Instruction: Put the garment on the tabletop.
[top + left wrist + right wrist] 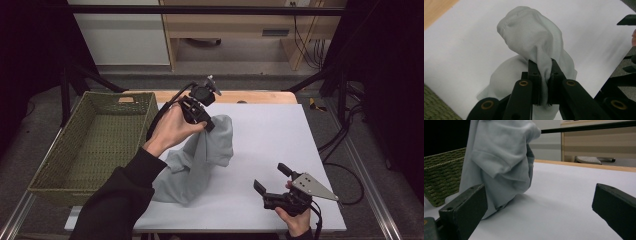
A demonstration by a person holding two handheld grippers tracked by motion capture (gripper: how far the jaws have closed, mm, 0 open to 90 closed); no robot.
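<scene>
A pale grey garment [200, 160] hangs in a bunch over the white table sheet [280, 135], its lower part resting on the sheet. My left gripper [207, 124] is shut on a fold of it near the top; in the left gripper view the cloth [534, 40] is pinched between the two black jaws of the left gripper [545, 85]. My right gripper [272, 178] rests near the table's front right, open with nothing between its jaws. In the right gripper view the garment [499, 162] hangs ahead to the left, beyond the wide-apart fingers [464, 207].
A green woven basket [60, 170] stands at the left of the table, beside the sheet. A wooden table edge [250, 96] runs along the back. Black frame bars and cables surround the table; the sheet's right half lies bare.
</scene>
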